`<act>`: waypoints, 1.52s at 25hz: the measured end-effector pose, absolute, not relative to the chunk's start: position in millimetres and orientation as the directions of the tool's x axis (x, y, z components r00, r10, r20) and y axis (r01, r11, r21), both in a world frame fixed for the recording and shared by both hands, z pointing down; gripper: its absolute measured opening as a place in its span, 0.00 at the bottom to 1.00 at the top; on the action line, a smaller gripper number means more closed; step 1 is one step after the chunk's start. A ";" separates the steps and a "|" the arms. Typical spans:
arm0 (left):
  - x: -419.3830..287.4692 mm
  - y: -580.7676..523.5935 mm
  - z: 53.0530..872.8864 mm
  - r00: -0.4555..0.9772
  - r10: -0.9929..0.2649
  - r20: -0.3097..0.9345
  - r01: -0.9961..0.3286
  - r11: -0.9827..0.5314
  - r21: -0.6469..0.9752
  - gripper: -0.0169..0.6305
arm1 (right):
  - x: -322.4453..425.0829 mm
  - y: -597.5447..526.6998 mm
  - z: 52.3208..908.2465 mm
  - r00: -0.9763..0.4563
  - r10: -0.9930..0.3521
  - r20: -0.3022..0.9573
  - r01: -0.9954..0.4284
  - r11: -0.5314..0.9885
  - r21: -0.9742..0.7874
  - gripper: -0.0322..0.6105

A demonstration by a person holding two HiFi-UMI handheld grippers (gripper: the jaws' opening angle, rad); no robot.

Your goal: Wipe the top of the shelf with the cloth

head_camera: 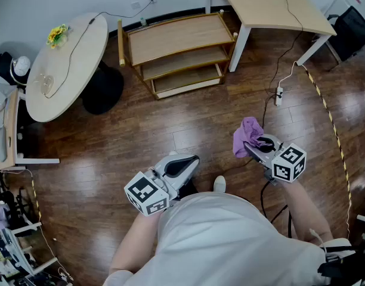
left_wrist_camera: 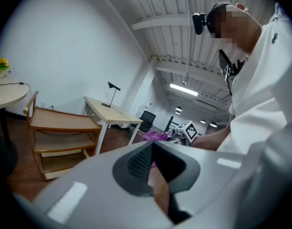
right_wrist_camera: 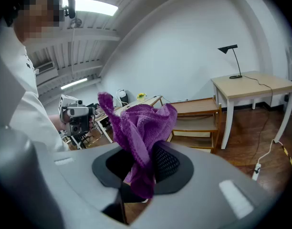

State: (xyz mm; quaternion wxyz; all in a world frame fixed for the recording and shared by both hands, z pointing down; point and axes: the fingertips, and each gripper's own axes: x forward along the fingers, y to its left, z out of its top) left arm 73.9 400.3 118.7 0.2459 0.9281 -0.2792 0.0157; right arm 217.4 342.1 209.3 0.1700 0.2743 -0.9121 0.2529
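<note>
The wooden three-tier shelf point(head_camera: 176, 37) stands across the floor, well ahead of both grippers, with its top bare. My right gripper point(head_camera: 257, 143) is shut on a purple cloth point(head_camera: 247, 133), which bunches up above its jaws. In the right gripper view the cloth point(right_wrist_camera: 141, 128) fills the middle, pinched in the right gripper point(right_wrist_camera: 146, 168), with the shelf point(right_wrist_camera: 196, 109) behind it. My left gripper point(head_camera: 185, 162) is held low near the person's body. In its own view the left gripper point(left_wrist_camera: 152, 159) has its pads together with nothing between them. The shelf point(left_wrist_camera: 60, 120) lies to its left.
A round table point(head_camera: 69, 64) with yellow flowers point(head_camera: 57, 36) stands left of the shelf, and a rectangular desk point(head_camera: 272, 5) stands to its right. A power strip point(head_camera: 278, 95) with cable and striped floor tape point(head_camera: 334, 130) lie at the right. A black chair point(head_camera: 352, 31) is far right.
</note>
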 end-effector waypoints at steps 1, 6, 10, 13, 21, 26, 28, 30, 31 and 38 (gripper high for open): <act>59.7 392.3 121.0 0.844 -0.510 0.166 -0.525 -0.724 0.447 0.05 | 203.1 332.4 213.7 -0.790 -0.412 0.453 -0.587 0.721 -0.368 0.20; -14.6 348.8 128.3 0.839 -0.516 0.171 -0.534 -0.721 0.441 0.05 | 127.2 275.8 229.0 -0.786 -0.399 0.472 -0.586 0.723 -0.365 0.20; -67.3 326.3 129.1 0.833 -0.522 0.186 -0.548 -0.726 0.416 0.05 | 65.2 234.6 244.3 -0.787 -0.366 0.496 -0.574 0.729 -0.372 0.20; -94.5 312.6 136.2 0.828 -0.525 0.199 -0.557 -0.726 0.404 0.05 | 23.7 202.4 262.7 -0.790 -0.337 0.512 -0.554 0.750 -0.361 0.20; -121.9 289.7 167.0 0.785 -0.586 0.200 -0.606 -0.658 0.447 0.05 | -69.7 126.2 334.4 -0.817 -0.243 0.523 -0.486 0.777 -0.400 0.20; -138.8 260.1 201.9 0.747 -0.619 0.243 -0.649 -0.598 0.470 0.05 | -127.8 71.4 407.4 -0.819 -0.162 0.550 -0.464 0.751 -0.470 0.20; -154.0 234.8 215.2 0.724 -0.640 0.258 -0.672 -0.569 0.474 0.05 | -157.3 43.4 438.8 -0.818 -0.135 0.559 -0.458 0.740 -0.493 0.20; -158.6 214.5 228.6 0.705 -0.660 0.260 -0.686 -0.541 0.487 0.05 | -178.3 21.8 469.2 -0.819 -0.109 0.564 -0.449 0.733 -0.511 0.20; -157.9 205.8 235.5 0.697 -0.668 0.262 -0.691 -0.527 0.495 0.05 | -186.8 12.1 483.8 -0.819 -0.096 0.566 -0.443 0.732 -0.517 0.20; -146.6 144.3 282.4 0.684 -0.673 0.282 -0.694 -0.482 0.534 0.05 | -248.0 -49.8 566.4 -0.838 -0.043 0.544 -0.415 0.698 -0.583 0.20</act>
